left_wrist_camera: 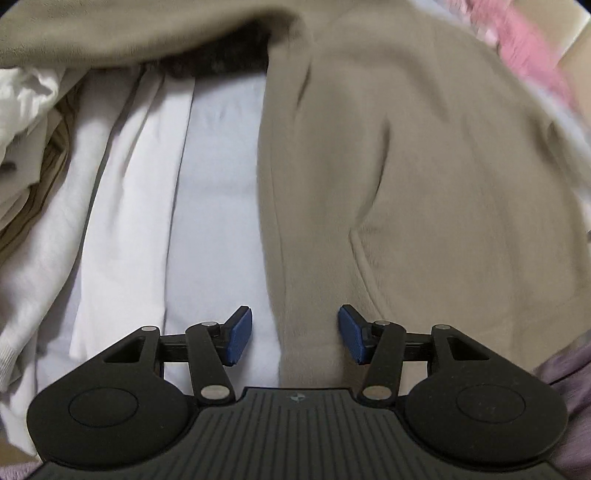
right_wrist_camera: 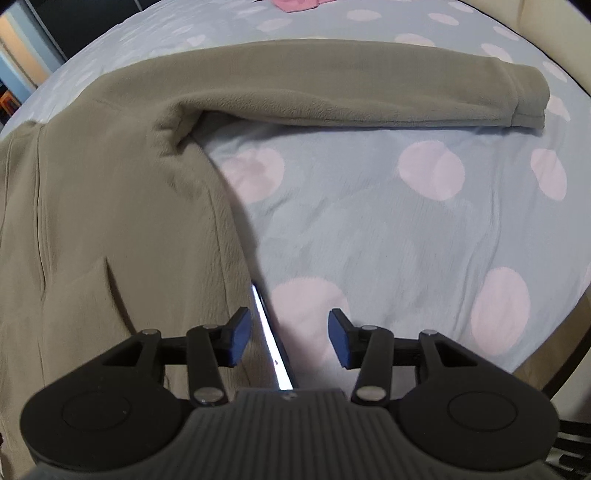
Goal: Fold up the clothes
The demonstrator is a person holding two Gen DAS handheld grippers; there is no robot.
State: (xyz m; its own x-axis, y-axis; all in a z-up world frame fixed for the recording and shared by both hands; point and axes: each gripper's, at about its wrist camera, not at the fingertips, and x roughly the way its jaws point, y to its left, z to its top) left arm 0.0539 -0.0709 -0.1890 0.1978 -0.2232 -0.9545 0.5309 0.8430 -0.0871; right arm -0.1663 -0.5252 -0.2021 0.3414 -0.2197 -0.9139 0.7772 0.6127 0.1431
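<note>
Left wrist view, blurred toward the right edge. Left gripper (left_wrist_camera: 295, 334) points down at the laundry, jaws spread, blue pads (left_wrist_camera: 242, 336) clear of any cloth; nothing pinched. Below the gap runs the straight front edge of the beige fleece jacket (left_wrist_camera: 388, 177), which fills the right half of the view. A slanted pocket slit (left_wrist_camera: 373, 206) shows on its front. White garments (left_wrist_camera: 122, 206) lie folded or bunched beside the jacket on the left; their outlines run off the frame, so the count is unclear. A dark patch (left_wrist_camera: 221, 55) sits under the jacket's upper fold; cannot tell what it is. Pink smear (left_wrist_camera: 524, 48) at top right is too blurred to identify.

Right wrist view, sharper. Right gripper (right_wrist_camera: 290, 338) likewise spread, holding nothing. The jacket (right_wrist_camera: 110, 206) lies flat on the bed (right_wrist_camera: 406, 236), which has a pale blue cover with pink dots. One sleeve (right_wrist_camera: 351, 92) stretches sideways across the cover, cuff at the right. The jacket's left side and hem are cut off by the frame. A thin bright strip (right_wrist_camera: 271, 343) lies just past the jacket's side edge, between the pads in view; its nature is unclear. A pink item (right_wrist_camera: 295, 4) at the top edge is mostly cropped.
</note>
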